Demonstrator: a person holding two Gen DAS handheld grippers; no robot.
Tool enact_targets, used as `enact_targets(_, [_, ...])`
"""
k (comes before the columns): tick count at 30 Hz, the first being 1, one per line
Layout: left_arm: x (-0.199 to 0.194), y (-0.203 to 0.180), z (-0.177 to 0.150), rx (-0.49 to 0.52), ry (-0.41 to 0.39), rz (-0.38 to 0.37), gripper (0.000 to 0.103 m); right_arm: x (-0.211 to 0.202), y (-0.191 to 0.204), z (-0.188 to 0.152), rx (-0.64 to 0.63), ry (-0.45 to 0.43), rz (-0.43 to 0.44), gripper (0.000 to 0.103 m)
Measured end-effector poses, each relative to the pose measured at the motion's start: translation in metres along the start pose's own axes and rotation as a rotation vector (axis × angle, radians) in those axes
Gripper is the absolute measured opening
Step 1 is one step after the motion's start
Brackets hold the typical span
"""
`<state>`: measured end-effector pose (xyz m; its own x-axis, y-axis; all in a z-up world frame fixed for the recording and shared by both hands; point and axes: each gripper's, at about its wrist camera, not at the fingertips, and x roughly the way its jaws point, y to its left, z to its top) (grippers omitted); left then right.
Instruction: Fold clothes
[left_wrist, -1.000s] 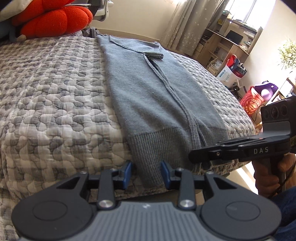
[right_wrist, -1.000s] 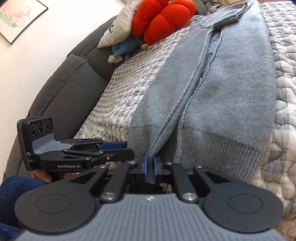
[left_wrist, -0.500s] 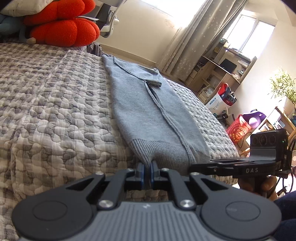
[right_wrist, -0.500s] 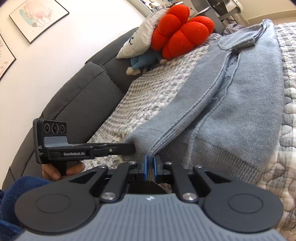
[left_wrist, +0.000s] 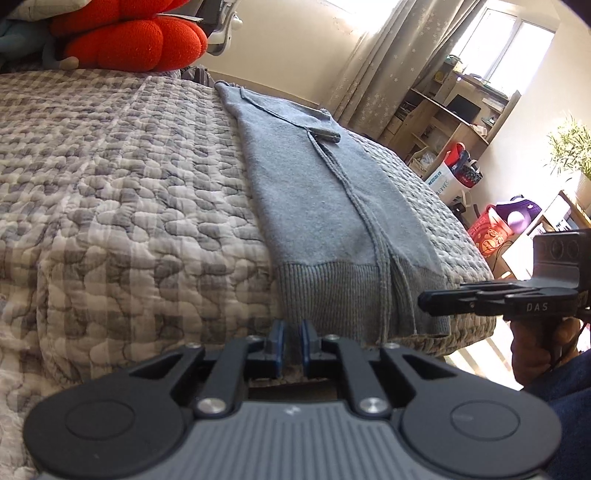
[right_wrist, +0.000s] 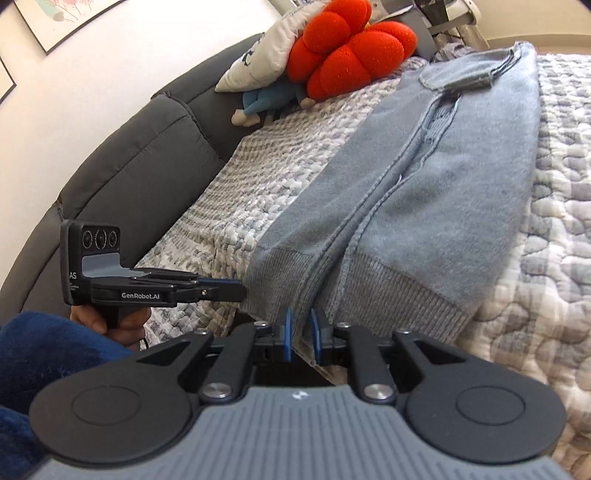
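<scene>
Legible: "DAS" in white on the side of the black right hand-held gripper (left_wrist: 424, 301); "GenRobot.AI" (white, with "AS" above) on the black left hand-held gripper (right_wrist: 242, 290).

Sunlit window (left_wrist: 509, 44), curtains (left_wrist: 369, 66), wooden desk (left_wrist: 454, 110).

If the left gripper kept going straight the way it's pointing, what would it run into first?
Probably the ribbed hem of the grey sweater: the left gripper is shut on that hem's near edge, so pushing on would likely bunch the knit against the quilted bed cover.
</scene>
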<state>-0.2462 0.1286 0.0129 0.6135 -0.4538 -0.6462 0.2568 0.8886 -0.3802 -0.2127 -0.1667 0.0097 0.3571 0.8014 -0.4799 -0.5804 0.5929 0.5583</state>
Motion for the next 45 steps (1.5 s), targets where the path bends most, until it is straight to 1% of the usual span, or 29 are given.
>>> enact_targets(1, [-0.003,0.0,0.001,0.004,-0.007,0.006,0.008,-0.007,-0.001,0.001,-0.002,-0.028,-0.029,0.024])
enact_targets(2, [-0.007,0.001,0.003,0.002,-0.014,0.004,0.008,-0.014,-0.003,0.002,-0.008,-0.052,-0.076,0.029])
enact_targets(4, [-0.012,0.0,0.007,0.0,-0.029,-0.001,0.008,-0.02,-0.004,0.003,-0.037,-0.074,-0.148,0.029])
enact_targets(5, [-0.012,-0.003,0.011,0.009,-0.037,-0.006,0.008,-0.02,-0.003,0.004,-0.051,-0.076,-0.168,0.029])
enact_targets(8, [-0.005,-0.018,0.023,0.052,-0.051,-0.024,0.01,-0.01,0.007,0.007,-0.084,-0.06,-0.148,0.029])
enact_targets(9, [-0.001,-0.023,0.027,0.069,-0.055,-0.031,0.01,-0.004,0.013,0.009,-0.111,-0.048,-0.153,0.029])
enact_targets(11, [0.008,-0.034,0.036,0.104,-0.058,-0.052,0.015,0.011,0.022,0.012,-0.161,-0.018,-0.18,0.029])
enact_targets(13, [0.026,-0.044,0.045,0.125,-0.034,-0.091,0.017,0.027,0.025,0.014,-0.186,0.028,-0.19,0.029])
enact_targets(15, [0.043,-0.051,0.047,0.137,0.002,-0.127,0.017,0.036,0.023,0.013,-0.187,0.07,-0.171,0.029])
enact_targets(18, [0.062,-0.055,0.04,0.159,0.08,-0.132,0.017,0.031,0.023,0.011,-0.206,0.104,-0.156,0.028])
enact_targets(20, [0.062,-0.051,0.032,0.158,0.085,-0.15,0.017,0.023,0.02,0.007,-0.204,0.118,-0.148,0.027])
enact_targets(22, [0.057,-0.045,0.03,0.14,0.085,-0.158,0.017,0.008,0.016,0.001,-0.185,0.085,-0.149,0.029])
enact_targets(24, [0.041,-0.039,0.031,0.116,0.049,-0.132,0.018,-0.012,0.01,-0.005,-0.141,0.019,-0.155,0.03])
enact_targets(26, [0.022,-0.032,0.029,0.107,0.003,-0.093,0.026,-0.033,-0.001,-0.012,-0.069,-0.047,-0.166,0.038])
enact_targets(27, [0.015,-0.027,0.027,0.098,-0.008,-0.081,0.033,-0.043,-0.008,-0.016,-0.029,-0.079,-0.171,0.039])
enact_targets(28, [0.008,-0.022,0.025,0.088,-0.018,-0.068,0.036,-0.05,-0.014,-0.02,0.008,-0.101,-0.172,0.039])
enact_targets(30, [0.003,-0.011,0.019,0.047,-0.015,-0.027,0.037,-0.056,-0.024,-0.028,0.069,-0.116,-0.163,0.039])
enact_targets(31, [0.004,-0.006,0.016,0.021,-0.011,0.001,0.039,-0.058,-0.029,-0.031,0.096,-0.12,-0.155,0.039])
enact_targets(34, [0.009,0.007,0.005,-0.056,0.006,0.045,0.041,-0.054,-0.033,-0.037,0.143,-0.122,-0.102,0.039])
enact_targets(35, [0.011,0.01,0.001,-0.087,0.009,0.029,0.041,-0.051,-0.033,-0.037,0.149,-0.122,-0.092,0.039])
enact_targets(37, [0.017,0.012,-0.002,-0.116,0.012,-0.013,0.041,-0.046,-0.031,-0.035,0.159,-0.132,-0.088,0.039])
enact_targets(39, [0.023,0.008,-0.002,-0.104,0.004,-0.007,0.037,-0.041,-0.027,-0.032,0.162,-0.145,-0.099,0.037])
enact_targets(40, [0.023,0.006,-0.001,-0.091,0.0,0.008,0.032,-0.038,-0.024,-0.031,0.149,-0.145,-0.125,0.028])
enact_targets(41, [0.022,0.005,0.0,-0.088,-0.007,0.017,0.023,-0.037,-0.021,-0.03,0.133,-0.145,-0.156,0.018])
enact_targets(42, [0.02,0.007,0.001,-0.101,-0.01,-0.001,0.005,-0.036,-0.019,-0.03,0.126,-0.143,-0.181,0.013])
enact_targets(43, [0.018,0.008,0.002,-0.112,-0.013,-0.017,0.005,-0.038,-0.019,-0.029,0.133,-0.145,-0.192,0.01])
enact_targets(45, [0.011,0.004,0.002,-0.103,-0.017,-0.028,0.005,-0.046,-0.018,-0.028,0.158,-0.168,-0.18,0.009])
